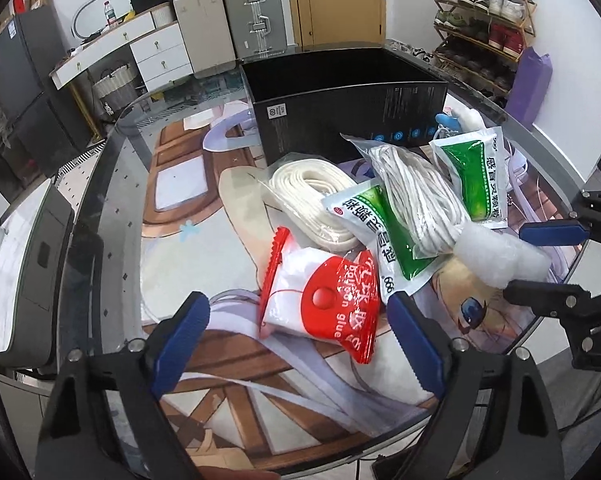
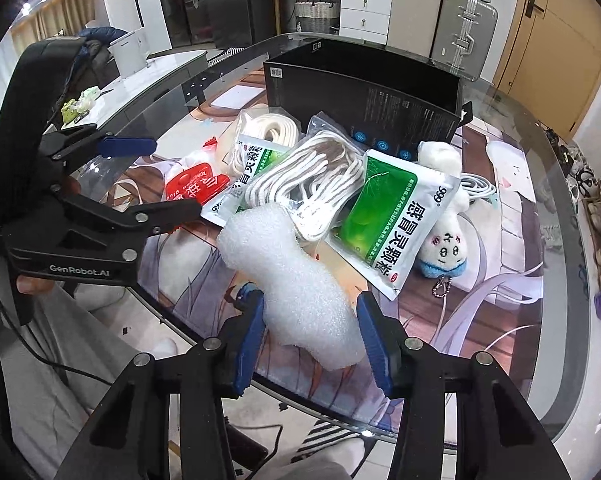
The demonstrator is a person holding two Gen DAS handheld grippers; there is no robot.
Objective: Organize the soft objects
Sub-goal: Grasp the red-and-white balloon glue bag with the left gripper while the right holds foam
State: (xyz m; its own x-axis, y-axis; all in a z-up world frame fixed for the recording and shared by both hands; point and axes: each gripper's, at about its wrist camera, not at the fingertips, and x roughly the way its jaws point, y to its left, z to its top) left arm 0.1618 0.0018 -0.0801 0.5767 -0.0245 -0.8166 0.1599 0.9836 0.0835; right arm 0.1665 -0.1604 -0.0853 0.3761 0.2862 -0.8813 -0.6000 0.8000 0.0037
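**White foam between right pads, pile in front of black box**

White foam piece point(image 2: 300, 280) sits between the blue pads of the right hand-held gripper point(image 2: 310, 336); left pad touches it, right pad looks just off its edge, so can't tell if it's actually clamped. Foam's far end lies at the near edge of the pile.

Landmark: black box point(image 1: 340, 92), open top, on the glass tabletop point(image 1: 112, 184) w/ an anime-print mat under the glass. Box side shows a row of blue round icons + small white print, too fine to read.

Rel. to the box:
- Just in front: flat white strap coil in a clear bag point(image 1: 312, 196).
- In front, beside it: bundled white cord in a clear bag point(image 1: 412, 200).
- Under and either side of the cord: two green/white sachets, "999" + Chinese text, one point(image 1: 372, 236) toward the left gripper, other point(image 1: 470, 172) nearer the box's right corner.
- Farthest in front: red/white pouch point(image 1: 324, 304) reading "glue", rest partly legible ("bai..on").
- By the box's right corner: white plush keychain w/ face and blue trim point(image 2: 440, 220), ball chain attached.

Left hand-held gripper point(image 1: 296, 332) is spread wide, pads either side of the red pouch, not touching. Its body reads "GenRobot.AI" in the right-wrist view.
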